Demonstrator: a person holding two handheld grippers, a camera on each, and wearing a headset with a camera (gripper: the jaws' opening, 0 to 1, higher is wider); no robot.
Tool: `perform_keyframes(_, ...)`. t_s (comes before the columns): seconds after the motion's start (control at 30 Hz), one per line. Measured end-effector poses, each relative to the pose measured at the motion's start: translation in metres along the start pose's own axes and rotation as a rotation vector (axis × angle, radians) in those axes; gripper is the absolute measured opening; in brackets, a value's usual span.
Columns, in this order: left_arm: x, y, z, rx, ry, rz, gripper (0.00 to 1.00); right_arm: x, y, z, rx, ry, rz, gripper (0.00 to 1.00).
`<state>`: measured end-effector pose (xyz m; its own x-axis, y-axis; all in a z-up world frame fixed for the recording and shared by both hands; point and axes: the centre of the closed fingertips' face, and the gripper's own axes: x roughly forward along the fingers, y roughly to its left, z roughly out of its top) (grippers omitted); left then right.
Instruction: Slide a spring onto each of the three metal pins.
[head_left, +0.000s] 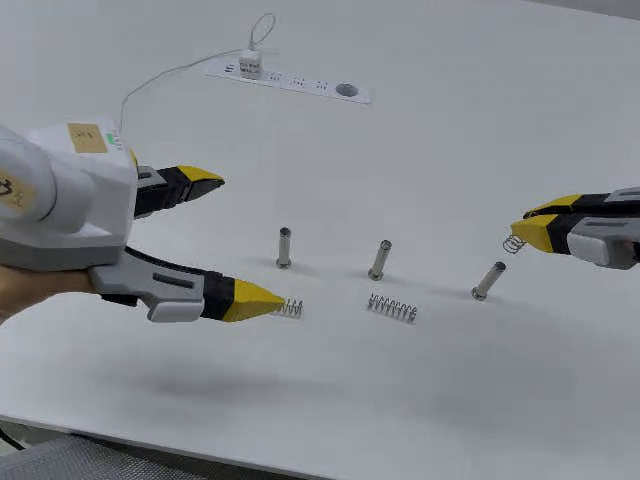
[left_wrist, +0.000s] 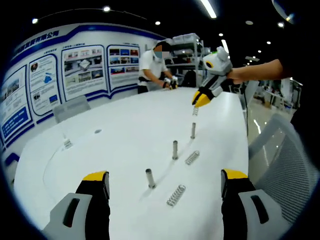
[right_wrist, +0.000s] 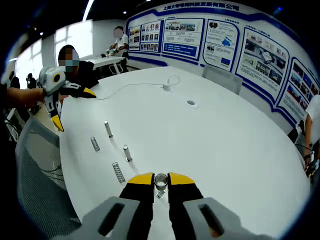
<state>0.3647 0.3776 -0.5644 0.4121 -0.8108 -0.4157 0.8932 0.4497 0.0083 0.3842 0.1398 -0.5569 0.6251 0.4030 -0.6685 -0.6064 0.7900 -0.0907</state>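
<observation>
At a white table (head_left: 450, 150), the left gripper (head_left: 250, 240) hovers with its jaws wide apart, the nearer tip just beside a loose spring (head_left: 290, 308) that lies flat in front of the left pin (head_left: 284, 247). The right gripper (head_left: 520, 230) is clamped on a held spring (head_left: 514, 243), which hangs just above the right pin (head_left: 489, 280) without touching it. A middle spring (head_left: 392, 308) lies flat just near of the middle pin (head_left: 379, 260). All three pins stand in a row, bare. A power strip (head_left: 290, 80) lies at the far side.
</observation>
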Motion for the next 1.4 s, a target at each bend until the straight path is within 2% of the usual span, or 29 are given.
perform_keyframes(0.03, -0.001, 0.001, 0.000, -0.003, -0.003, 0.004, 1.00, 0.002, -0.001, -0.003, 0.011, 0.006, 0.001, 0.10)
perform_keyframes(0.17, -0.003, 0.001, -0.002, 0.010, 0.009, 0.005, 1.00, 0.007, -0.003, -0.008, 0.030, 0.017, -0.001, 0.10)
perform_keyframes(0.33, -0.006, 0.004, -0.006, 0.000, 0.024, 0.020, 1.00, 0.013, -0.005, -0.015, 0.029, 0.037, -0.003, 0.11)
perform_keyframes(0.4, -0.008, 0.007, 0.002, -0.017, -0.022, 0.039, 1.00, 0.014, -0.005, -0.017, 0.031, 0.042, -0.001, 0.11)
perform_keyframes(0.43, -0.009, 0.009, 0.004, -0.025, -0.025, 0.044, 1.00, 0.015, -0.005, -0.017, 0.033, 0.042, 0.003, 0.11)
perform_keyframes(0.63, -0.009, 0.011, 0.001, -0.023, -0.009, 0.047, 1.00, 0.021, -0.003, -0.023, 0.009, 0.064, 0.006, 0.11)
perform_keyframes(0.97, -0.011, 0.007, -0.006, -0.026, 0.017, 0.040, 1.00, 0.030, -0.001, -0.032, 0.025, 0.081, 0.015, 0.11)
perform_keyframes(1.17, -0.012, 0.008, -0.006, -0.032, 0.017, 0.046, 1.00, 0.039, -0.002, -0.041, 0.013, 0.100, 0.011, 0.11)
perform_keyframes(1.23, -0.014, 0.007, -0.004, -0.038, 0.011, 0.045, 1.00, 0.042, -0.001, -0.044, 0.020, 0.104, 0.013, 0.11)
perform_keyframes(1.3, -0.015, 0.006, 0.004, -0.046, -0.024, 0.041, 1.00, 0.044, -0.001, -0.046, 0.027, 0.105, 0.013, 0.11)
perform_keyframes(1.4, -0.015, 0.008, 0.005, -0.033, -0.018, 0.048, 1.00, 0.047, 0.000, -0.050, 0.024, 0.112, 0.016, 0.11)
